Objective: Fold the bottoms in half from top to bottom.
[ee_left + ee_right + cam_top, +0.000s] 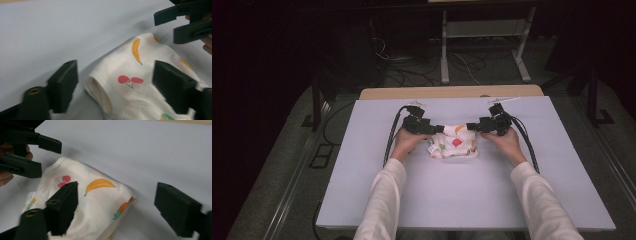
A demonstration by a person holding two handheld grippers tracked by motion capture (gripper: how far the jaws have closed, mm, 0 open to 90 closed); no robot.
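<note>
Fruit-print cloth (pixel 454 141), small white tag (pixel 29 197), print unreadable.

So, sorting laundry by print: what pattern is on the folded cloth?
Cream cloth printed with fruit: red cherries, yellow bananas. Clearest in the left gripper view.

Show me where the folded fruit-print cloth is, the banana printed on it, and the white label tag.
folded fruit-print cloth (pixel 453 142), high view, middle of its top face.
banana print (pixel 99 184), right gripper view, middle of the orange curve.
white label tag (pixel 30 197), right gripper view, its printed face at the cloth's edge.
</note>
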